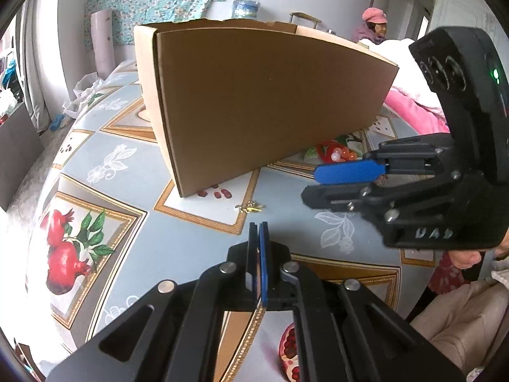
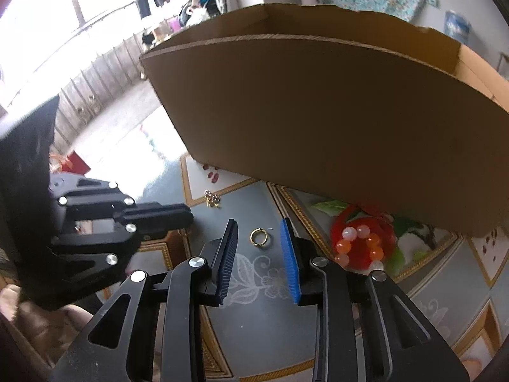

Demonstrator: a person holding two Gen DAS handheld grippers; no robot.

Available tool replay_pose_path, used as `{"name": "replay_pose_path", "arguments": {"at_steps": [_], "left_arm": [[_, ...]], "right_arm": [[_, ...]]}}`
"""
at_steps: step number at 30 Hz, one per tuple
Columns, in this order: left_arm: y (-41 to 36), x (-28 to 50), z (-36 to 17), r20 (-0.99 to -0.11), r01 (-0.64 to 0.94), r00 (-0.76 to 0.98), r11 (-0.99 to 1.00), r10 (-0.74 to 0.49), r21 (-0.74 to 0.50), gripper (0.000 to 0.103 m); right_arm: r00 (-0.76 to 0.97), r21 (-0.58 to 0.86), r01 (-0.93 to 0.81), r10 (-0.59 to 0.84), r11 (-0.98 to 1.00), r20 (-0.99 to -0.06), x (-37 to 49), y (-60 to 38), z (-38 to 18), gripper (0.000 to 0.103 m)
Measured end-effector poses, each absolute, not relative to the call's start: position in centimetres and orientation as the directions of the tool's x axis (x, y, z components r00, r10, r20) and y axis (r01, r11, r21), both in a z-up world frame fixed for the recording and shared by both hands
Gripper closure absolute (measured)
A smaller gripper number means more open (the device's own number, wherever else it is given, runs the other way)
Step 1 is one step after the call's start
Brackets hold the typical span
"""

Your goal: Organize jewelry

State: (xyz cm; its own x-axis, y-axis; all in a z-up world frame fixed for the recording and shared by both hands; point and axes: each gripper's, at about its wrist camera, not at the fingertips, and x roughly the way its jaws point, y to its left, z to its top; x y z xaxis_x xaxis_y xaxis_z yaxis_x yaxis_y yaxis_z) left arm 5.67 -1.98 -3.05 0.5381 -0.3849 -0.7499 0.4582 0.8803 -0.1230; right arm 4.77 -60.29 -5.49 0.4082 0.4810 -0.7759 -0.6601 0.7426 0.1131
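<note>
Patterned tablecloth carries a ring just ahead of the right gripper, jaws apart (left gripper pinched together, empty, farther).

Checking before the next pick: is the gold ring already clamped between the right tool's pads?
No, the gold ring lies flat on the tablecloth ahead of the right tool, whose pads stand apart and touch nothing.
</note>
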Motion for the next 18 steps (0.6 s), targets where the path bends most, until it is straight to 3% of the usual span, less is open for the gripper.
{"name": "replay_pose_path", "arguments": {"at_steps": [4, 7, 14, 15, 18], "left_arm": [[-1.8, 5.7, -3.1, -0.747, 0.455, 0.537, 0.881, -0.391, -0.134, 0.102], [-1.6, 5.6, -3.1, -0.746, 0.454, 0.537, 0.881, -0.393, -0.137, 0.102], [-1.6, 5.7, -3.0, -0.744, 0.449, 0.538, 0.882, -0.396, -0.144, 0.102], [-1.5, 5.7, -3.0, -0.743, 0.448, 0.539, 0.882, -0.396, -0.146, 0.102], [-1.3, 5.8, -3.0, -0.741, 0.446, 0.539, 0.882, -0.402, -0.154, 0.102]], "right_arm": [[0.447, 0.037, -0.674, 0.447, 0.738, -0.775, 4.0, -59.5, -5.6, 0.08], [0.463, 0.006, -0.677, 0.433, 0.736, -0.773, 3.6, -58.8, -5.7, 0.09], [0.457, 0.048, -0.662, 0.454, 0.748, -0.765, 3.8, -59.4, -5.4, 0.096], [0.453, 0.058, -0.659, 0.457, 0.75, -0.766, 3.9, -59.6, -5.3, 0.103], [0.444, 0.082, -0.649, 0.464, 0.756, -0.766, 4.3, -60.7, -5.3, 0.103]]}}
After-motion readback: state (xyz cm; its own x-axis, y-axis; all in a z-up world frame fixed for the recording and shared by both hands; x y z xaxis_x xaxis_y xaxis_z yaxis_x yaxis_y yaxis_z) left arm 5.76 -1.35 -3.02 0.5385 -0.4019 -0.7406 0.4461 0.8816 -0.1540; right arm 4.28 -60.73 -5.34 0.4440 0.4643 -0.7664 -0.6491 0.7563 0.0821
